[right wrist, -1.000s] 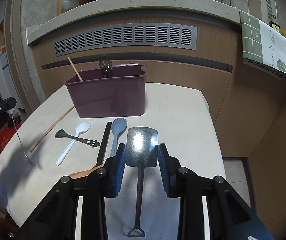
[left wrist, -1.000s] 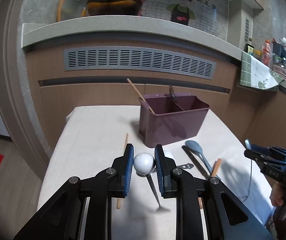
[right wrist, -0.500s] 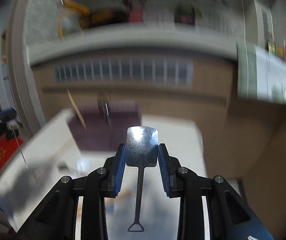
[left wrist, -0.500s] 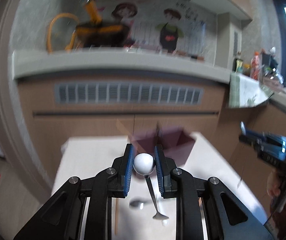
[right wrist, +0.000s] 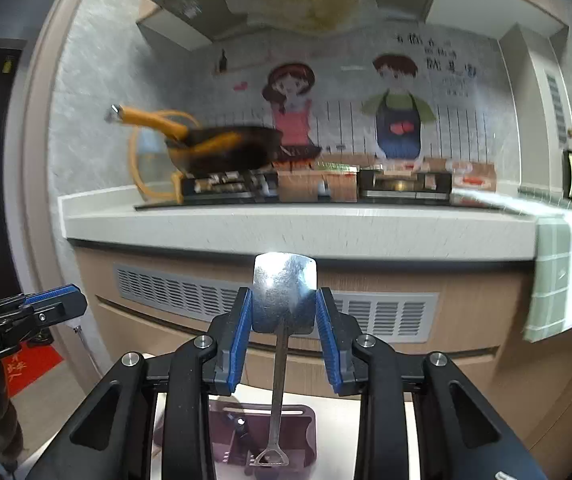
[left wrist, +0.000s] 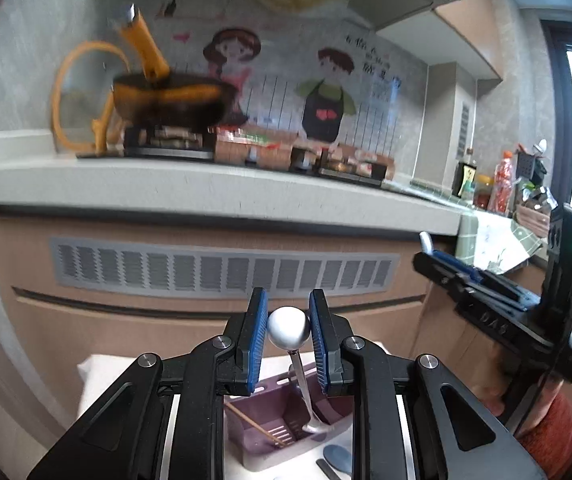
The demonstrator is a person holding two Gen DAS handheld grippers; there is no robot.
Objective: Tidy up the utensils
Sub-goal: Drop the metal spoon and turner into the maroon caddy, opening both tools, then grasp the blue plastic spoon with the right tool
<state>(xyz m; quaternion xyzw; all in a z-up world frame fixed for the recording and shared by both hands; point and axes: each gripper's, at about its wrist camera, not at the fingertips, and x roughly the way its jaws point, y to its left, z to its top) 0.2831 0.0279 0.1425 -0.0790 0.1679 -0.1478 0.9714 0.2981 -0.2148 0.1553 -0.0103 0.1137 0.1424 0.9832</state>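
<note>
**Both utensils lifted over the caddy**

Raised off the counter since a second ago, left gripper (left wrist: 284, 338) pinches a steel spoon (left wrist: 288, 333) by its slippery bowl; right gripper (right wrist: 284, 330) clamps a light, stiff steel spatula (right wrist: 284, 298) blade. Handles dangle above the purple plastic caddy (left wrist: 269, 432).

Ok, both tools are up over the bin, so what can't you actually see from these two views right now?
- Table: mostly hidden behind the left gripper and below the frame edge, left view.
- Bin: its compartments are masked by the right gripper and the spatula, right view.
- Spoon: its handle tip blurs into the bin; touching or not, unclear.
- Stove and pan: blurred.
</note>
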